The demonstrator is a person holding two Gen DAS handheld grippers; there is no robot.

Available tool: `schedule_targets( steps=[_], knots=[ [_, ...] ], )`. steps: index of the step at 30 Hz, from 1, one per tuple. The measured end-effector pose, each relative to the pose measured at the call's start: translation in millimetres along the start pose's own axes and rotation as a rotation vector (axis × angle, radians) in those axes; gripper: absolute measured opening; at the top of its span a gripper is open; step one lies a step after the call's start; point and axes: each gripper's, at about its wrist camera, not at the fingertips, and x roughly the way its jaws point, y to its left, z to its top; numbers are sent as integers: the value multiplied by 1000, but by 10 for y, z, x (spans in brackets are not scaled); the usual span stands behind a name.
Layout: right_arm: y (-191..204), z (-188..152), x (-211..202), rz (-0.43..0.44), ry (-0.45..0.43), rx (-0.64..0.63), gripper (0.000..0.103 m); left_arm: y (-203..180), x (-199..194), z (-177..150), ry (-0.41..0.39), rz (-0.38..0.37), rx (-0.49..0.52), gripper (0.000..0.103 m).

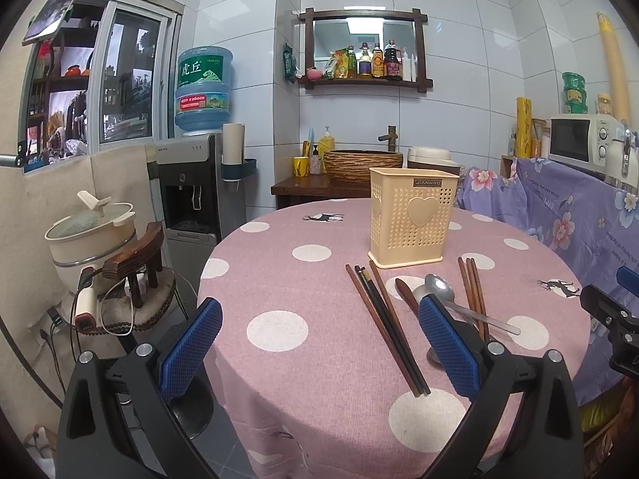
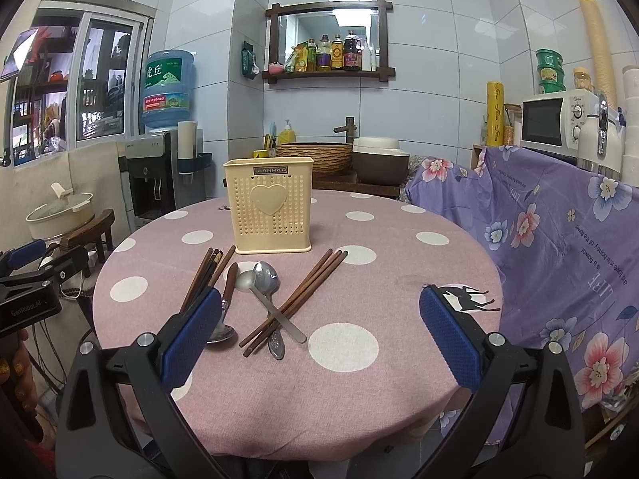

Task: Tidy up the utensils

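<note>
We have both tools hovering with jaws spread wide and empty: left tool (image 1: 319, 343), right tool (image 2: 319, 335). The utensils lie loose on the table (image 2: 399, 399) just in front of the holder (image 2: 272, 204); dark chopsticks (image 1: 389, 327) run lengthwise between the left tool's jaws, so left looks nearer. Holder stands upright; we can't see inside.
</note>
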Motion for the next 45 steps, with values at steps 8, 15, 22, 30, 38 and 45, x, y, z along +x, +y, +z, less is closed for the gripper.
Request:
schedule_targets(
  steps=[8, 15, 22, 30, 38, 45],
  knots=[
    [-2, 2, 6, 0, 0, 0, 98, 4, 6, -21, 6, -2, 2, 98],
    [0, -8, 7, -1, 1, -1, 98, 13, 10, -24, 5, -1, 0, 98],
    [1, -12, 9, -2, 0, -2, 98, 13, 10, -24, 6, -2, 0, 98],
    [14, -26, 18, 0, 6, -2, 98, 9, 11, -25, 6, -1, 1, 98],
    [14, -22, 23, -1, 8, -2, 98, 13, 12, -28, 8, -1, 3, 98],
    [21, -21, 22, 1, 13, -3, 98, 2, 18, -55, 14, 2, 2, 98]
  ],
)
